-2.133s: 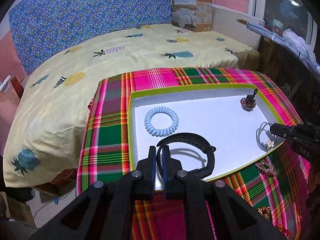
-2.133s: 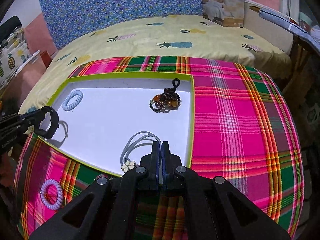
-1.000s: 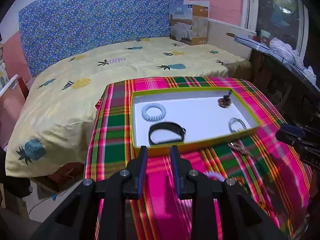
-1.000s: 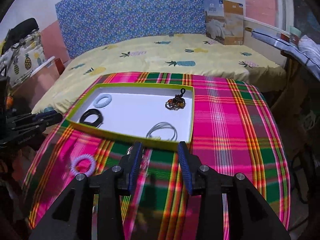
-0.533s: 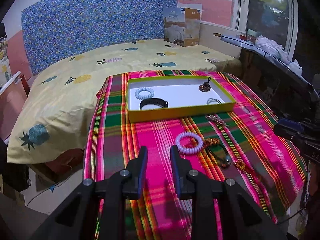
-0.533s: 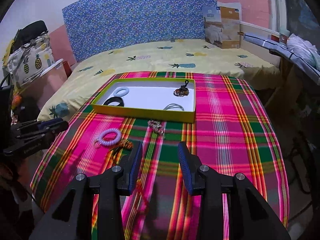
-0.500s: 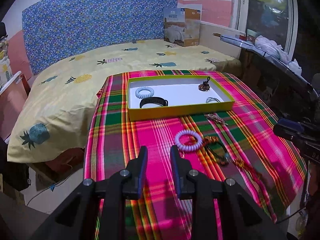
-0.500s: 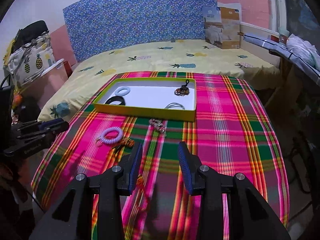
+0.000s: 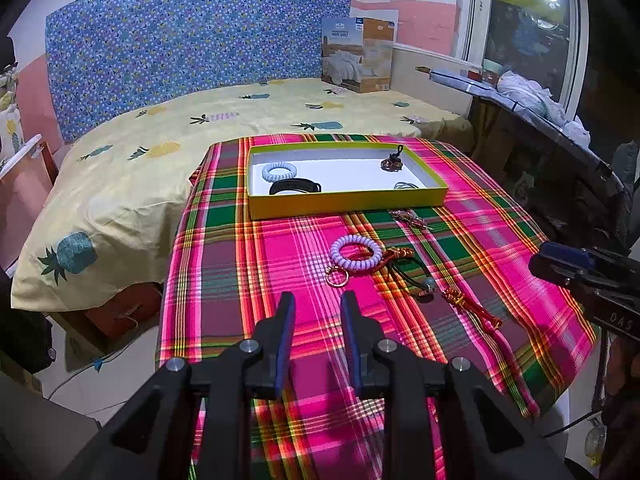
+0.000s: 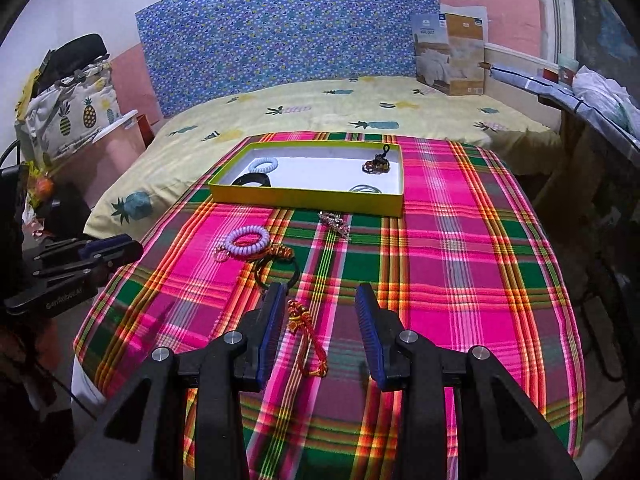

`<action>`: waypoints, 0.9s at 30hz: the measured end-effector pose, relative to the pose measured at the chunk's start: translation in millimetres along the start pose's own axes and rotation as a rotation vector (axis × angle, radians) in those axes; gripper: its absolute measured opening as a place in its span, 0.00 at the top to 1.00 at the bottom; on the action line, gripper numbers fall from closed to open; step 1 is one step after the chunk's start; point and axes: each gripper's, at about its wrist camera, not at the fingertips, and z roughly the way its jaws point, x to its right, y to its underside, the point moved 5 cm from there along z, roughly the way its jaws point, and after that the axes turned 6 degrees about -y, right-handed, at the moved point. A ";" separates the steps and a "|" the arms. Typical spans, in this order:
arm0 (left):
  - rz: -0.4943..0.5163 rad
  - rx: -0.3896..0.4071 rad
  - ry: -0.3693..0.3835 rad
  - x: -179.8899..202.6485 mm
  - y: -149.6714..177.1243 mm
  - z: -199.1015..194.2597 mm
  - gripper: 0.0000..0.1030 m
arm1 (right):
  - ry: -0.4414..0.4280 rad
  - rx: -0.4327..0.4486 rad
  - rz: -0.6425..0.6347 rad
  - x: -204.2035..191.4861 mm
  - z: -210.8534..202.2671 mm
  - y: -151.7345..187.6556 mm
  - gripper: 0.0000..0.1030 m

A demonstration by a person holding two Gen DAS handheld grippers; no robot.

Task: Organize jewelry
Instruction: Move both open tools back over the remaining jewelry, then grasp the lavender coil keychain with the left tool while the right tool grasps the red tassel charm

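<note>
A yellow-green tray (image 9: 348, 202) (image 10: 308, 199) with a white floor lies at the far end of the plaid table. Inside it are a pale spiral hair tie (image 9: 279, 171), a black band (image 9: 295, 187), a dark bead bracelet (image 9: 393, 163) and a grey hair tie (image 9: 406, 185). On the cloth in front of it lie a lilac spiral hair tie (image 9: 356, 253) (image 10: 247, 240), a small gold ring (image 9: 336, 279), a black cord bracelet (image 10: 278, 270), a red knotted cord (image 10: 306, 338) and a sparkly clip (image 10: 335, 222). My left gripper (image 9: 316, 300) is open and empty above the near cloth. My right gripper (image 10: 320, 292) is open, with the red cord's top below its gap.
A plaid tablecloth (image 10: 460, 264) covers the table, whose edges fall off left, right and front. A bed with a pineapple sheet (image 9: 160, 148) lies behind and left. A boxed quilt (image 9: 358, 54) stands at the far back. Dark furniture (image 9: 560, 152) lines the right side.
Both grippers let go of the items in the tray and drew back from it toward the table's near edge. The black band and grey tie now lie in the tray.
</note>
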 end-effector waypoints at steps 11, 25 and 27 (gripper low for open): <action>-0.004 -0.013 0.008 0.7 1.2 6.1 0.77 | -0.017 -0.013 -0.002 -2.3 6.3 1.8 0.64; -0.014 -0.039 0.029 -2.0 -0.5 23.5 0.76 | -0.035 -0.062 -0.008 -1.8 28.3 10.0 0.64; -0.014 -0.042 0.033 -1.3 -1.3 25.8 0.75 | -0.038 -0.076 -0.010 -0.8 33.6 13.1 0.64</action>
